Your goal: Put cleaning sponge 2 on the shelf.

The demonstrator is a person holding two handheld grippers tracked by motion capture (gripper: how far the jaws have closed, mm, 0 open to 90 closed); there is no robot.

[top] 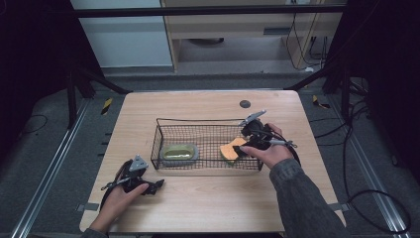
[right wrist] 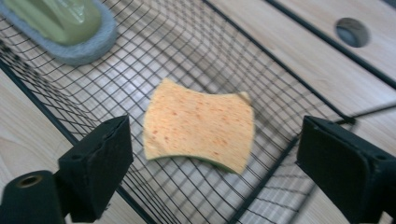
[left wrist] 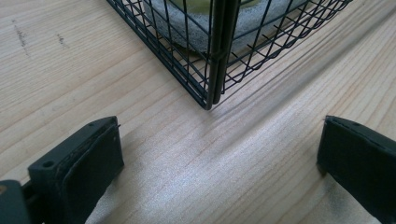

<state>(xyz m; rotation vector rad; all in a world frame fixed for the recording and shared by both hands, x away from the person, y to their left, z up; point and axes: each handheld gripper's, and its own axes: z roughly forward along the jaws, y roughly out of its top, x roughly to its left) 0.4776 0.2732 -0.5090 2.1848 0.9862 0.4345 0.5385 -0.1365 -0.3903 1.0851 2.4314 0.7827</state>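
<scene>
The wire basket (top: 205,144) on the counter (top: 198,203) holds an orange sponge (right wrist: 201,123) and a grey-rimmed scrubber (top: 179,152) (apart), both grippers' fingers spread, gripping nothing.

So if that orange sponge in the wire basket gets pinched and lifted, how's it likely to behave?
The orange sponge looks porous and thin, so it is probably very light and would squash between the pads. Its curved edges suggest it flexes rather than stays stiff. Lying flat on the wire basket floor, it seems unlikely to roll, and its rough face should grip well.
</scene>
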